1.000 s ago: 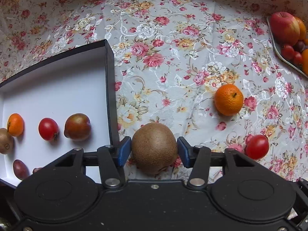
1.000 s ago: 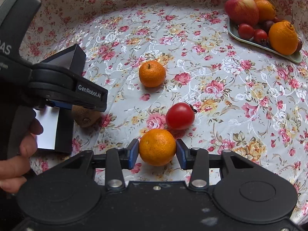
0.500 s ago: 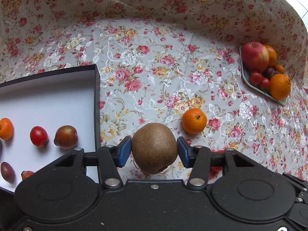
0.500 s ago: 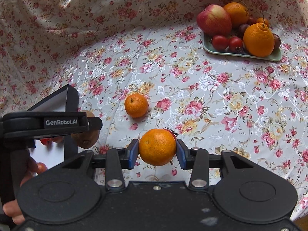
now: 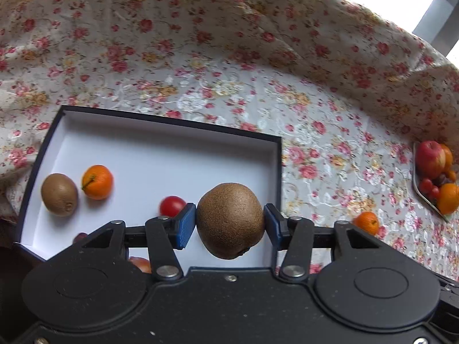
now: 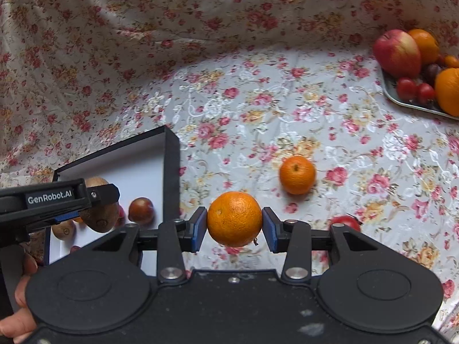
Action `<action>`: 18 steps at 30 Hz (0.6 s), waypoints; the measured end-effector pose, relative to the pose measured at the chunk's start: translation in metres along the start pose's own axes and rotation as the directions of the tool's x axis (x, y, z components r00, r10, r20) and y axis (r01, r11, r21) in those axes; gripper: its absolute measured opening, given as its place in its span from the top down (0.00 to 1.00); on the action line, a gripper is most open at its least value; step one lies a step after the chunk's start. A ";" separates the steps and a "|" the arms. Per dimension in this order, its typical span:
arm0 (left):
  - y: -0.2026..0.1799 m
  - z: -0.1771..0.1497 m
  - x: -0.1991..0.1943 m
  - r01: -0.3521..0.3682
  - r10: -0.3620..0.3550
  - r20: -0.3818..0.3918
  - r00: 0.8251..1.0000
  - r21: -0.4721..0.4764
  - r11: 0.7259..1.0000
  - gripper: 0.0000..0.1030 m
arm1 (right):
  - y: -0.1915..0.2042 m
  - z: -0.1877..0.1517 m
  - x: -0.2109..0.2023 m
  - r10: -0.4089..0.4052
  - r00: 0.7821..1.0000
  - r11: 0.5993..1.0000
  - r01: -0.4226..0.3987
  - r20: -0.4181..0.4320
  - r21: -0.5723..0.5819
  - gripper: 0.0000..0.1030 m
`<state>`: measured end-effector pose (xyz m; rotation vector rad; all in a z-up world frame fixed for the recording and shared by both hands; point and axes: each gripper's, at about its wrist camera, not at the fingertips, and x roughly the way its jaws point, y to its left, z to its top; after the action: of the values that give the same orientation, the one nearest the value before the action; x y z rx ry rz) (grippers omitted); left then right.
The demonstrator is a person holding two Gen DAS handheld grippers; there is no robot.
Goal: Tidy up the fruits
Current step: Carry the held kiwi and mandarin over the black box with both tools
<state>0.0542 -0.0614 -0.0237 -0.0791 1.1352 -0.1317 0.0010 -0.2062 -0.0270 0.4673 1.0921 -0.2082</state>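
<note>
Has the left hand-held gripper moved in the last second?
Yes. The left hand-held gripper carried the brown fuzzy kiwi leftward, from outside the white-lined black box to over it.

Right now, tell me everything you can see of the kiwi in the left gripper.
The kiwi is brown, oval and finely fuzzy, whole and unbruised, with a small dark end spot low on its right side. The left gripper is shut on it, one blue pad on each side, nothing else touching. It hangs above the white floor of the black-walled box, near the right wall. The right wrist view shows it over that box too.
</note>
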 end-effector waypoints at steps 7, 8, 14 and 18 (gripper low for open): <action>0.047 0.004 -0.002 -0.050 0.051 0.011 0.999 -0.063 0.997 0.45 | 0.060 0.013 0.026 0.067 0.998 0.996 -0.067 0.003 -0.054 0.57; 0.052 0.005 -0.002 -0.051 0.052 0.010 0.999 -0.068 0.996 0.45 | 0.069 0.015 0.030 0.077 0.997 0.995 -0.076 0.006 -0.062 0.57; 0.078 0.007 -0.008 -0.091 0.093 0.033 0.995 -0.065 0.994 0.45 | 0.114 0.016 0.050 0.104 0.994 0.986 -0.100 0.023 -0.130 0.57; 0.090 0.007 -0.010 -0.103 0.106 0.044 0.993 -0.058 0.993 0.45 | 0.131 0.015 0.065 0.102 0.994 0.983 -0.096 0.031 -0.155 0.57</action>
<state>0.0626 0.0290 -0.0233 -0.0717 1.0941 -0.0048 0.0927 -0.0932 -0.0448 0.3776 1.0359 -0.0448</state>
